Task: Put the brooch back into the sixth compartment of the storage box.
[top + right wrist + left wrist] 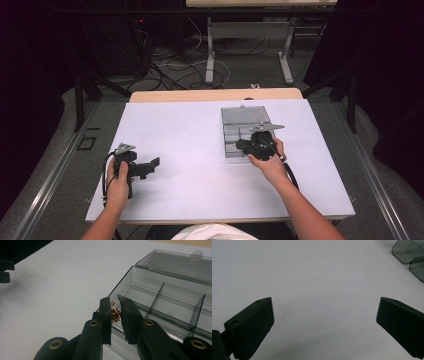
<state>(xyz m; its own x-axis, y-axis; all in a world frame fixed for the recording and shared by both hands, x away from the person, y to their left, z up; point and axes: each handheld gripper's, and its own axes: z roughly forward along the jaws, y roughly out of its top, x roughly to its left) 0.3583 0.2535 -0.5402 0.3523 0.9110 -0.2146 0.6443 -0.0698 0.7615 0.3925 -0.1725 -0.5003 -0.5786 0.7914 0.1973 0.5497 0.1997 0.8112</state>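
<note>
The box (246, 131) sits on the table (190, 130), to the right, with its lid (180, 263) open behind it. The right gripper (115, 315) is at the box's near corner with a charm (115, 314) between its jaws. The left gripper (150, 166) is well apart, on the left.

A gold-coloured charm (115, 314) sits between black fingers (105, 315); right of the frame, a smoky grey clear box (172, 302); the table (62, 290) is white.

Obstacle: open clear compartment box (242, 131) with upright dividers.
Free room: bare table (190, 145) left of the box, and toward its near edge.
</note>
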